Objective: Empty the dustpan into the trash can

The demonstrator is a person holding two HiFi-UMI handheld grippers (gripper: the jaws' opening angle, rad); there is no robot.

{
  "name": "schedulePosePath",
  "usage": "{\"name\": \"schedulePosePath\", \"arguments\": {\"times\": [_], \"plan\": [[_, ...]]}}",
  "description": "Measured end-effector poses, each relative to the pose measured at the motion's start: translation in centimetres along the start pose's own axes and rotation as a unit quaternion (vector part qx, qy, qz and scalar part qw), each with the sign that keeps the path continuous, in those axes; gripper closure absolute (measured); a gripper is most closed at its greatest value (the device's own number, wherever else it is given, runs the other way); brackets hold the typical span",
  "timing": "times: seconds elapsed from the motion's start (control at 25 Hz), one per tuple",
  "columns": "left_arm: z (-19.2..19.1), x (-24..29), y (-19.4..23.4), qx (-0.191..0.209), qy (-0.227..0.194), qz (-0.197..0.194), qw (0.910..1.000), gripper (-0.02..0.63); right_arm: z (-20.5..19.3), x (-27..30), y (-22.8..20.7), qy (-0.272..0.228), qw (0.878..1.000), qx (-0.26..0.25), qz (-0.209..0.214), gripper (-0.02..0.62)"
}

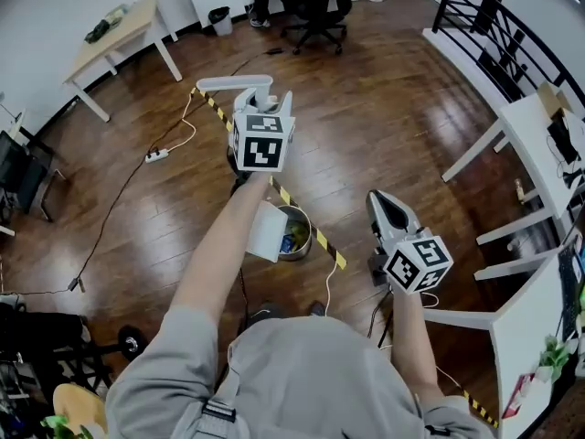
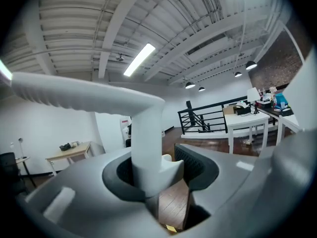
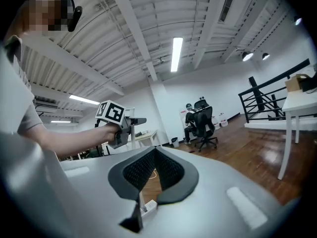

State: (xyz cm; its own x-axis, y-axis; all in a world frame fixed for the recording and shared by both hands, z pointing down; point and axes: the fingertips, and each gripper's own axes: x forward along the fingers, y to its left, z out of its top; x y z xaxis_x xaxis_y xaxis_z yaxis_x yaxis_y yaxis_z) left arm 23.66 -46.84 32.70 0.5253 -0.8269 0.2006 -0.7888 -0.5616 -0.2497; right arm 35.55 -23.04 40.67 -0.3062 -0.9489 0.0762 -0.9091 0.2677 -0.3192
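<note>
A person stands on a dark wood floor with two handheld grippers, one in each hand, each topped by one cube of black-and-white square markers.

The head view alone shows the task's things together. One white dustpan (image 1: 270, 231) hangs from the left gripper (image 1: 256, 103), and its pan covers the left edge of one round metal trash can (image 1: 311, 245) on the floor below. The can sits beside a strip of yellow-and-black tape (image 1: 327, 248).

The left gripper view shows neither pan nor can. It shows the grip itself, with the dark pads clamped on the dustpan's upright white handle (image 2: 146, 138), whose top bar runs off to the left.

The right gripper (image 1: 384, 207) hangs lower and to the right, well apart from the can. Its own view shows the ribbed pads meeting at the tips with nothing between them.

That view also catches the left gripper (image 3: 121, 128) from the side, its marker cube (image 3: 111, 112) above the fist, along with ceiling strip lights that the head view never reaches. One black office chair (image 3: 205, 125) with a seated person (image 3: 190, 118) shows there and at the top of the head view.

A wood-topped table (image 1: 119, 30) stands at upper left and a black railing (image 1: 484, 26) at upper right. The only markings to be made out are the cubes' square patterns; other print in the room is too small to read.
</note>
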Motion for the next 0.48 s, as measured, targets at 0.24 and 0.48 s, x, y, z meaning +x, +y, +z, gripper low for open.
{"name": "schedulePosePath", "arguments": {"times": [0.24,0.48], "plan": [[-2.6,-7.4,9.5,-0.062,0.007,0.037,0.9974,0.423,-0.6,4.6,7.8,0.014,0.998,-0.019,0.061,0.598],[-4.7,-16.1,19.3,-0.119,0.000,0.059,0.9911,0.426,-2.8,9.2,16.5,0.041,0.993,-0.026,0.112,0.597]]}}
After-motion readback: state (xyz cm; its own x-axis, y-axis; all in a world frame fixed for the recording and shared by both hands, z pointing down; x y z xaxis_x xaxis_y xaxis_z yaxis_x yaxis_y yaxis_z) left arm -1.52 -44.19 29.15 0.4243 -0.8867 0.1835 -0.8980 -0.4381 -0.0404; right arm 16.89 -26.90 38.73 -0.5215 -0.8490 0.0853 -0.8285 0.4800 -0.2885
